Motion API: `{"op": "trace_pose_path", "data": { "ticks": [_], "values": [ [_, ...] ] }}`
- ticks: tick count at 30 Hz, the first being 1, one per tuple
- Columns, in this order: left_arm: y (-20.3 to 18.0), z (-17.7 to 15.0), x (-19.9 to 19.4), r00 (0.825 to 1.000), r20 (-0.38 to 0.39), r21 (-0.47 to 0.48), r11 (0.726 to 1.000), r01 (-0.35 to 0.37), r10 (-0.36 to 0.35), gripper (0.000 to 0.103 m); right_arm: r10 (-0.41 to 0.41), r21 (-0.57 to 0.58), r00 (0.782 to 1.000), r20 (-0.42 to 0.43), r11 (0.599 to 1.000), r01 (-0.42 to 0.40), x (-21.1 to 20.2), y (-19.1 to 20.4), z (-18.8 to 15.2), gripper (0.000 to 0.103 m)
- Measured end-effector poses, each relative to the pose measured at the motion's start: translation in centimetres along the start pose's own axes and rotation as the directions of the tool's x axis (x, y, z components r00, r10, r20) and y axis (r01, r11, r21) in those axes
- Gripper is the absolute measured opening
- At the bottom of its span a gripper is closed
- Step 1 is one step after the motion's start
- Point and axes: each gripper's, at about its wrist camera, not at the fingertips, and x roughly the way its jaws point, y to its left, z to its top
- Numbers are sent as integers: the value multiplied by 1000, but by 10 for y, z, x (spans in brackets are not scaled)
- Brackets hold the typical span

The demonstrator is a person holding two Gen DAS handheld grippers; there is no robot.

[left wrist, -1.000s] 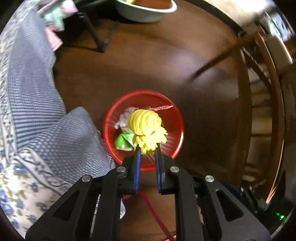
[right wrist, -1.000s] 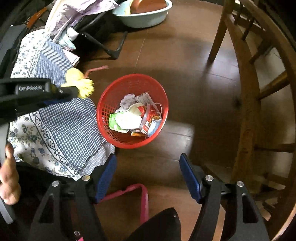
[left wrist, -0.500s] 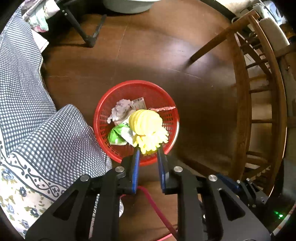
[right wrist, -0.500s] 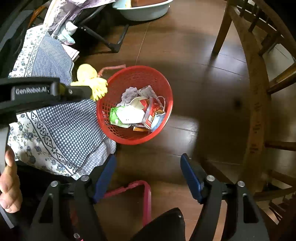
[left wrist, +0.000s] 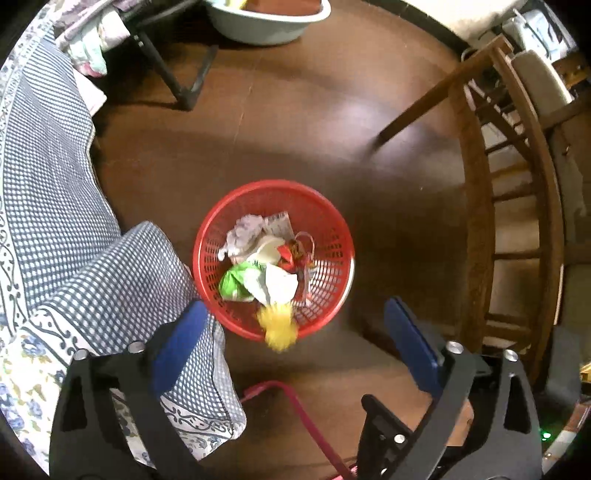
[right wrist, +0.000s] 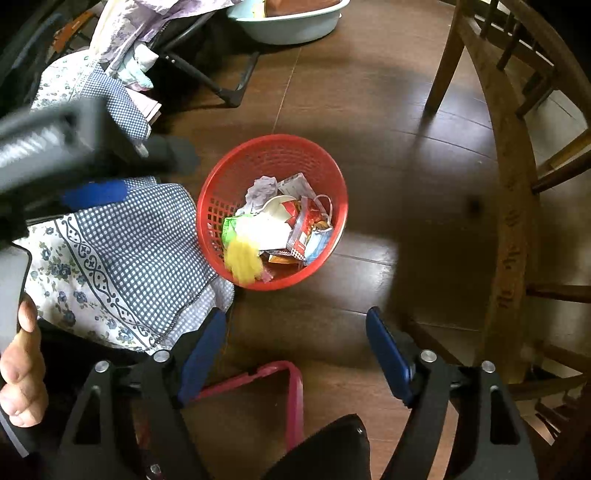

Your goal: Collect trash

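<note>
A red mesh basket point(left wrist: 332, 210) stands on the dark wood floor, holding crumpled paper, a green wrapper and red packets. A blurred yellow ruffled piece point(left wrist: 277, 328) is in mid-fall at the basket's near rim, free of any grip. My left gripper point(left wrist: 293, 310) hangs above it, its jaws opening wide with nothing between the blue pads. In the right wrist view the basket point(right wrist: 280, 147) and the yellow piece point(right wrist: 242, 260) show again, and the left gripper point(right wrist: 136, 173) is a blur at the left. My right gripper point(right wrist: 295, 319) is open and empty, short of the basket.
A blue checked cloth point(left wrist: 92, 277) lies against the basket's left side. A wooden chair point(left wrist: 476, 221) stands to the right. At the top are a pale basin point(left wrist: 266, 22) and a black folding stand point(left wrist: 173, 81). A pink frame point(right wrist: 295, 387) lies near me, and a hand point(right wrist: 22, 369) grips the left handle.
My left gripper has gone from shut on the yellow ruffled piece to wide open. The piece has dropped down to the basket's near rim.
</note>
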Motion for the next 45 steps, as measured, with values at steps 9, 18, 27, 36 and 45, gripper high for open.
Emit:
{"op": "trace_pose_path", "data": {
  "ticks": [9,18,27,36,45],
  "values": [
    [3,1,-5,998,15,-13,998,-58,58,95,-8,2,1000,3,1000,8,-5,2,0,77],
    [35,9,-59,983,161,-110,992,-67,84,95,1,-35,1000,-27,999,-2,10,17,-3,79],
    [27,-11,-127,938,326,-100,991,-90,118,95,11,-99,999,32,995,-8,-14,31,-3,79],
    [-2,-83,-178,874,426,-129,972,-198,234,96,17,-166,976,215,986,19,-87,36,-21,91],
    [-40,-148,-204,826,488,-118,959,-257,281,96,-12,-191,955,295,979,71,-149,37,-57,92]
  ]
}}
